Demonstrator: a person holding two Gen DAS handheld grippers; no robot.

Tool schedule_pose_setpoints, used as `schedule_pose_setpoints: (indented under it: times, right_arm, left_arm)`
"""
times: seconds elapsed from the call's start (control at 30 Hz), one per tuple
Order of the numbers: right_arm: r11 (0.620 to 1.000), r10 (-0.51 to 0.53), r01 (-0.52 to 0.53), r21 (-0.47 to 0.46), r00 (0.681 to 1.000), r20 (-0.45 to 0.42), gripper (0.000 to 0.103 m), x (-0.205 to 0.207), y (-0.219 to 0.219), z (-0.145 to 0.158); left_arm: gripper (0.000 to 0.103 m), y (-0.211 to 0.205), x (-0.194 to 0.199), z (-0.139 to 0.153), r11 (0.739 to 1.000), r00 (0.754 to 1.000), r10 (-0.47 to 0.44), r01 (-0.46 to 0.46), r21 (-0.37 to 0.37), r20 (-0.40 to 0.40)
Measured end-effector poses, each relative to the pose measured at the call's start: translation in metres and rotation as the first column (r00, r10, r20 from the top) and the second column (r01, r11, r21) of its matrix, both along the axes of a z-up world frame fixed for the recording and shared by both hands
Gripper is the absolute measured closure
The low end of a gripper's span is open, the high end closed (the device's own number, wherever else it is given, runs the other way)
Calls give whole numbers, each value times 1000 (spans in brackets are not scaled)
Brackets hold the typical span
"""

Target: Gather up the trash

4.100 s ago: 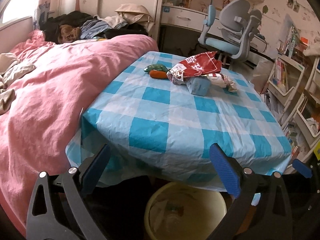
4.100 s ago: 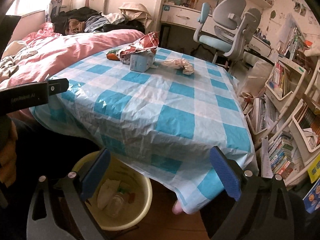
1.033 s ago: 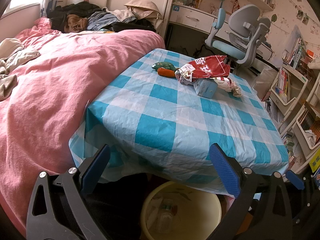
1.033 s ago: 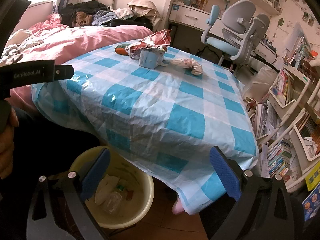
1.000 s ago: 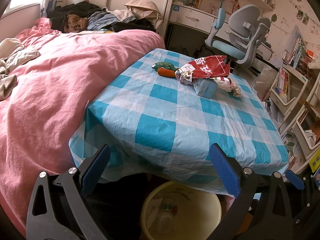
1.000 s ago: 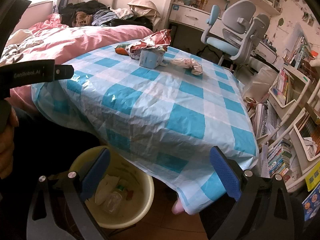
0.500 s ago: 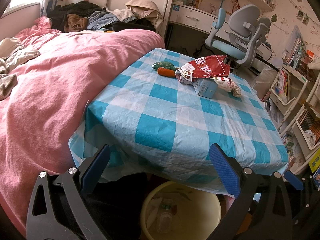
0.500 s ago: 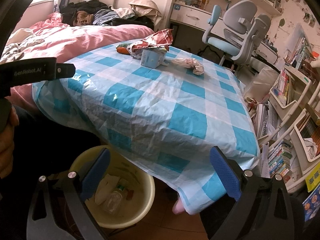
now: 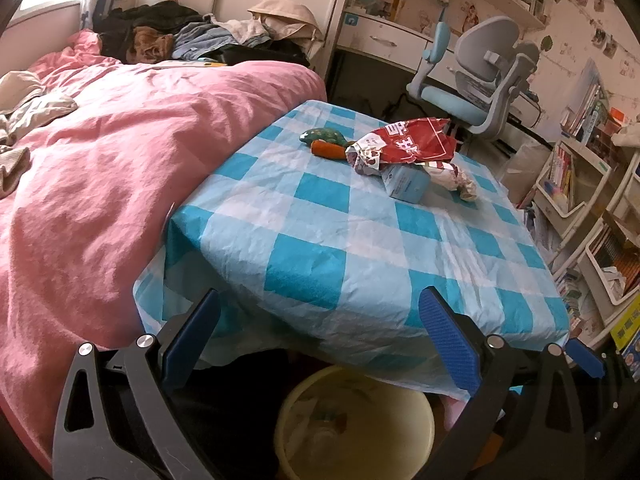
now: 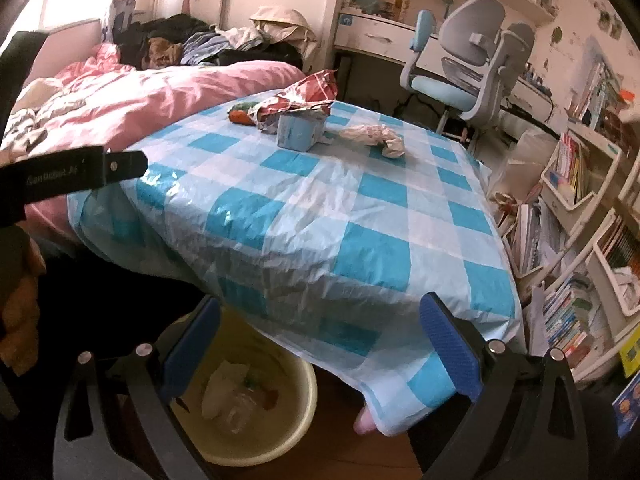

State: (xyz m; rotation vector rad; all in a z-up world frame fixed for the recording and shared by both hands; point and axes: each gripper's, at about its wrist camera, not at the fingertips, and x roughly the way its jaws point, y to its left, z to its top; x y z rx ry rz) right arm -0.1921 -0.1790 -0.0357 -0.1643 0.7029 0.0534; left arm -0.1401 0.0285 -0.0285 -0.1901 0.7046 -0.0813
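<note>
Trash heaped at the worktop's (image 9: 360,248) far end
Both the left hand-held gripper (image 9: 316,336) and right hand-held gripper (image 10: 320,340) are spread empty, well short of the red wrapper (image 9: 408,144), above the bin (image 10: 280,432)

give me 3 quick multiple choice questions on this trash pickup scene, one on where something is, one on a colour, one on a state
1. Where is the bin?
A. on the bed
B. on the floor by the table's near edge
C. on the chair

2. What colour is the tablecloth?
A. blue and white check
B. plain red
C. green stripes

3. How do the right tongs stand?
A. shut on a bag
B. shut on a carton
C. open and empty

Answers:
1. B, the right wrist view shows it low beside the hanging cloth.
2. A, blue and white squares cover the whole top.
3. C, the blue pads are wide apart with nothing between them; the trash lies at the table's far end.
</note>
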Motion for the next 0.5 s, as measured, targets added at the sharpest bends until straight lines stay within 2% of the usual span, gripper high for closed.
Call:
schedule_pose_setpoints:
  times: [0.3,0.5]
  right_arm:
    - [998,6,-6,58,1000,-4,8,17,-8,3]
    - [995,14,-12,97,1000,-15,8,27,-11,2]
  left_arm:
    - [7,-20,9,10,999,1000,-22,22,34,15]
    - [7,-32,41,17,998,1000,-25,24,52,10]
